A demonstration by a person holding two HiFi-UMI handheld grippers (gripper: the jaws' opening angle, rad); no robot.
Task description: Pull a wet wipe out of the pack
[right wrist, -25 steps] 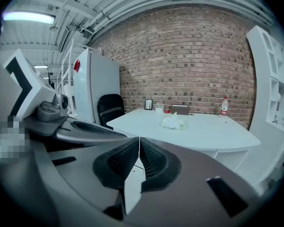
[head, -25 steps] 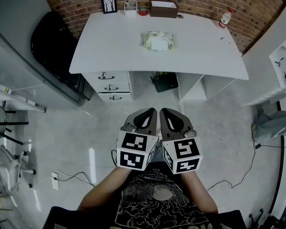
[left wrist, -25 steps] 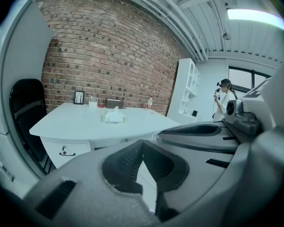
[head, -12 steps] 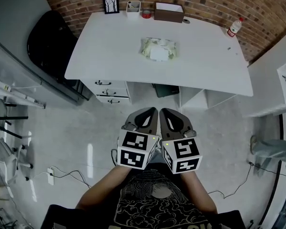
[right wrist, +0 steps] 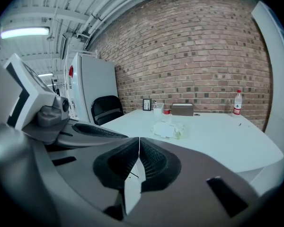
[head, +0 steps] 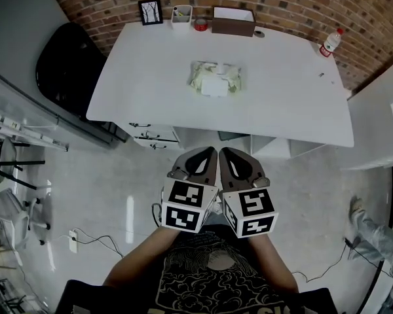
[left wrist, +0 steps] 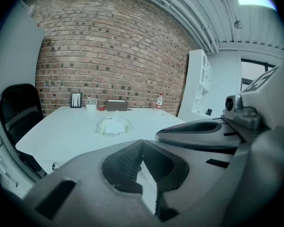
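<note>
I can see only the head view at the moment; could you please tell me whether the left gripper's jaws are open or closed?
Observer: In its own view the left gripper has its jaws together, with nothing between them.
Operator: Thank you. And the right one?
Observer: The right gripper is shut and empty as well. The wipe pack lies well ahead of it on the white desk.
Operator: Is there anything overhead that I am missing?
Observer: Yes, a lit ceiling light shows at the upper left of the right gripper view.
</note>
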